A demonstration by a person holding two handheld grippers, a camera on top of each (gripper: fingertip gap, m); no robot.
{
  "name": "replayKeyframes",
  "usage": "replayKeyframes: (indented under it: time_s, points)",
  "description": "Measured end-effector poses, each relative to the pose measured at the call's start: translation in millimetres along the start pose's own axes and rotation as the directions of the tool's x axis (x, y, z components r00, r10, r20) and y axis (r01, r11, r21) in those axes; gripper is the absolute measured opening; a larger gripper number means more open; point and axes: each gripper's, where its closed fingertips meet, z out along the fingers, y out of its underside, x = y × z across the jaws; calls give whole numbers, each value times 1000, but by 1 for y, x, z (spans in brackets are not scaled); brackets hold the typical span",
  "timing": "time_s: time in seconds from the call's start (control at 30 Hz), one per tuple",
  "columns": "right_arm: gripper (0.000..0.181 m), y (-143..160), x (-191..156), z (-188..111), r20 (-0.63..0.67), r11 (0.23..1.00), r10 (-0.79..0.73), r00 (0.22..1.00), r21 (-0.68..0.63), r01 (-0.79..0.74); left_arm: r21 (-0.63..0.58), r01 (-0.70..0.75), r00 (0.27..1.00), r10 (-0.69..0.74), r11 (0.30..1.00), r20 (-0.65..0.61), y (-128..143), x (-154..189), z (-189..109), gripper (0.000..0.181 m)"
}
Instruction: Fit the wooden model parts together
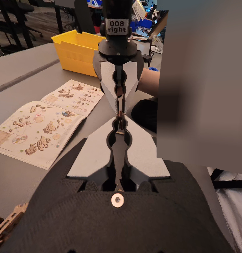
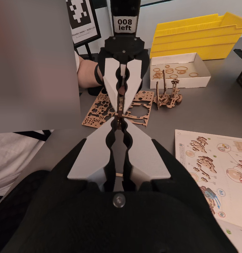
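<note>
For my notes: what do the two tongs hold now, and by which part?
Both tongs, left and right, are shut tip to tip on small wooden parts. Which part of them is held cannot be told.

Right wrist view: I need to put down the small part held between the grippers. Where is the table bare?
Bare grey table lies between the cut-out wooden sheet and the instruction booklet. It is crowded further back: the half-built wooden model, the white tray of rings and the yellow bin sit close together.
</note>
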Motion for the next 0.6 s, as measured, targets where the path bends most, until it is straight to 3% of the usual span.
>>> replayKeyframes:
  time_s: [0.03,0.17,0.3,0.6]
  points:
    - [2,2,3,1,-13,1000,2,1000,-6,-2,-7,15,1000,-15,1000,6,2,-3,0,3]
    - [3,11,9,3,24,995,103,994,-12,-103,-34,103,995,-103,994,6,11,-10,3,2]
    - [13,28,14,-1,-6,999,-18,1000,-51,17,-116,137,989,-129,984,75,32,-23,10,3]
    - [15,55,37,-3,-101,989,-76,992,-137,61,-230,183,972,-141,956,188,60,-38,14,3]
